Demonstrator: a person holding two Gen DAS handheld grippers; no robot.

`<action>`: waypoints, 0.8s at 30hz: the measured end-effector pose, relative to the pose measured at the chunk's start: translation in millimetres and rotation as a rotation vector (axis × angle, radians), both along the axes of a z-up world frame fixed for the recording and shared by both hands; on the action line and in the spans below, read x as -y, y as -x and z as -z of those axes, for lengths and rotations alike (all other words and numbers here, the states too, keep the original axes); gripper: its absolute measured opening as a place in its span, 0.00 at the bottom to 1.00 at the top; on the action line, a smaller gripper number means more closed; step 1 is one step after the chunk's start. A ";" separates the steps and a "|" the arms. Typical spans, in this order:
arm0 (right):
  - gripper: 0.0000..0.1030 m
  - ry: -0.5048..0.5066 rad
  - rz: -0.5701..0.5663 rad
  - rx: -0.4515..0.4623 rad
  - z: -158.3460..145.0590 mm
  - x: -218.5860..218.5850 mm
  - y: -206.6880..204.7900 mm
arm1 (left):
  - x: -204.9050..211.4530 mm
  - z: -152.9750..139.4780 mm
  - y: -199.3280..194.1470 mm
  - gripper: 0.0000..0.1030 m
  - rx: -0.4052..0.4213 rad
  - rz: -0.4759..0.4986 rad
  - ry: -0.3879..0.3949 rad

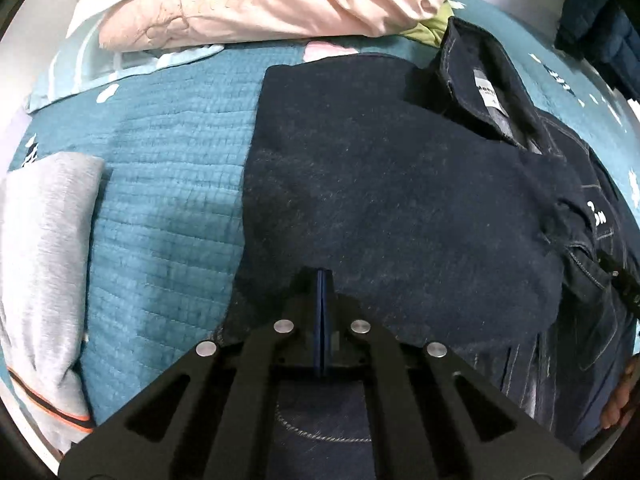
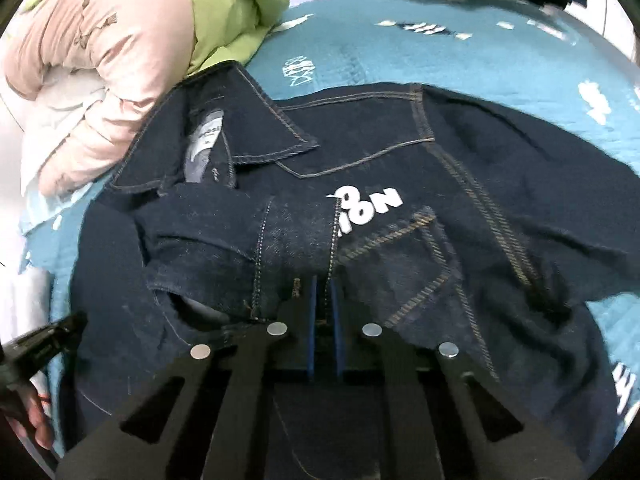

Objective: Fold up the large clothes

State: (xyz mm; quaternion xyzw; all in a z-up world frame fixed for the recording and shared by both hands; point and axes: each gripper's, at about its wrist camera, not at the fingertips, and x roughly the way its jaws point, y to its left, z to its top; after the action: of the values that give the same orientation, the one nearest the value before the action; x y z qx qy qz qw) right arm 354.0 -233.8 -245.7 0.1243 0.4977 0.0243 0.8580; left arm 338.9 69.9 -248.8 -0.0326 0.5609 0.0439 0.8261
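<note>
Both grippers, left and right, closed empty over jacket; quilt bare leftward.

Denim jacket chest: white print "ION". Neck label txt illegible.

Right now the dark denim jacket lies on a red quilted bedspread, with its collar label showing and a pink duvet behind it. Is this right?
Not quite: the bedspread is teal, not red, as the left wrist view shows. The rest holds: the denim jacket lies on it, its collar label shows, and a pink duvet sits behind.
</note>
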 end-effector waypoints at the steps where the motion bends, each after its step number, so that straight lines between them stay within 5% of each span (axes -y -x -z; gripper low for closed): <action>1: 0.05 -0.003 0.004 -0.008 -3.0 4.0 -0.9 | -3.7 0.1 1.4 0.00 0.000 -0.016 0.010; 4: 0.00 0.122 -0.002 -0.043 21.5 4.2 -8.7 | -8.7 9.0 1.5 0.00 -0.005 -0.048 0.041; 6: 0.01 0.106 -0.010 0.041 33.2 7.2 3.5 | -3.5 12.4 -2.0 0.00 -0.004 -0.042 0.013; 10: 0.00 0.065 0.000 0.000 21.8 13.2 4.6 | 4.6 8.9 -5.8 0.00 -0.013 0.001 -0.054; 13: 0.04 -0.002 0.012 0.039 4.2 23.5 13.7 | 2.7 -4.1 -0.4 0.02 -0.015 -0.015 -0.031; 14: 0.05 -0.001 0.014 0.045 -0.8 23.9 15.2 | 3.2 -8.2 1.5 0.06 -0.012 -0.011 -0.021; 15: 0.06 -0.002 0.011 0.042 -6.9 25.6 17.5 | 4.5 -14.0 4.3 0.23 -0.001 -0.007 -0.016; 16: 0.18 -0.015 0.002 0.031 -12.2 27.1 20.1 | 6.7 -20.0 7.3 0.37 0.014 -0.005 -0.018; 17: 0.52 -0.034 0.000 0.023 -17.4 29.5 24.4 | 10.8 -29.1 12.3 0.60 0.044 -0.003 -0.026; 19: 0.86 -0.035 0.026 0.071 -29.9 35.6 37.4 | 18.9 -40.9 19.2 0.62 0.078 0.009 -0.039; 24: 0.91 0.042 0.008 0.134 -54.2 40.3 59.9 | 47.5 -64.7 36.5 0.62 0.114 0.057 -0.067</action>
State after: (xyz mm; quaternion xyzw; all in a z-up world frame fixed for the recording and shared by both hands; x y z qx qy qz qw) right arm 294.0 -274.1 -191.5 0.1063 0.4392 0.0189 0.8919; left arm 302.4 22.3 -184.1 0.0085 0.5117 0.0373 0.8583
